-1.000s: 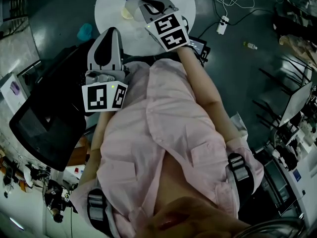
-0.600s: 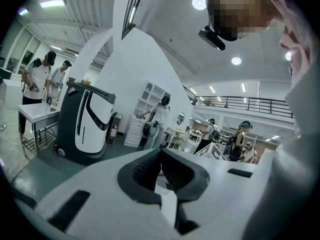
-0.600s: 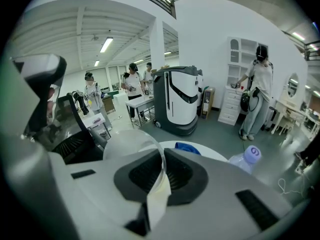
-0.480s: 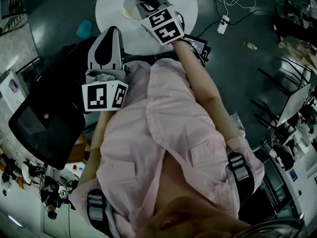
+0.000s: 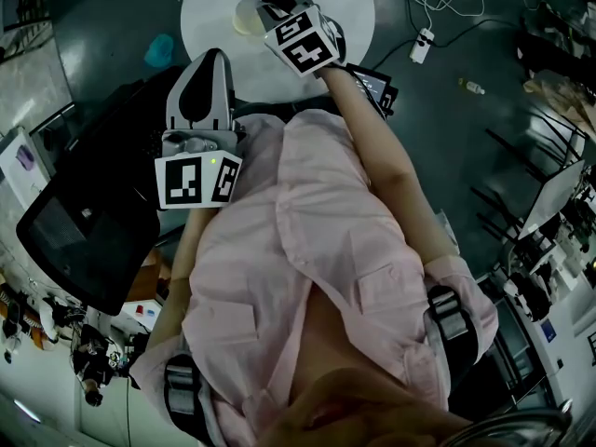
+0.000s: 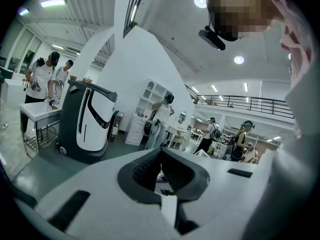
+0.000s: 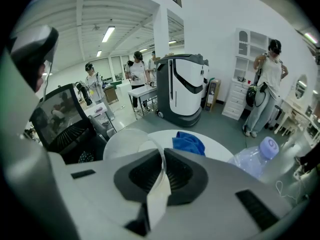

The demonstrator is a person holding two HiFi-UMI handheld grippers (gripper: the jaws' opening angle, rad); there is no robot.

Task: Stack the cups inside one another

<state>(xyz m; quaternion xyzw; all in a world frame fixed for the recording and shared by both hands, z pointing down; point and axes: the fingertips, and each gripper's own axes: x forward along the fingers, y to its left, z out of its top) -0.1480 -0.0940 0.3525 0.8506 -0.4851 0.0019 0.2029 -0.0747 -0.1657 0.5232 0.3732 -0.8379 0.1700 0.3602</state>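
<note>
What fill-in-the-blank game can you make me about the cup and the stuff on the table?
1. The right hand-held gripper is ____ (open or shut?) on the thin wall of the clear plastic cup.
2. The crumpled cloth lying on the round white table is ____ in colour.
3. The left hand-held gripper holds ____ between its jaws.

Missing words: shut; blue; nothing.

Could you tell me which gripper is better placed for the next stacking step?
Right: the right gripper pinches the clear cup above the white table; the left gripper is empty, off the table.
</note>
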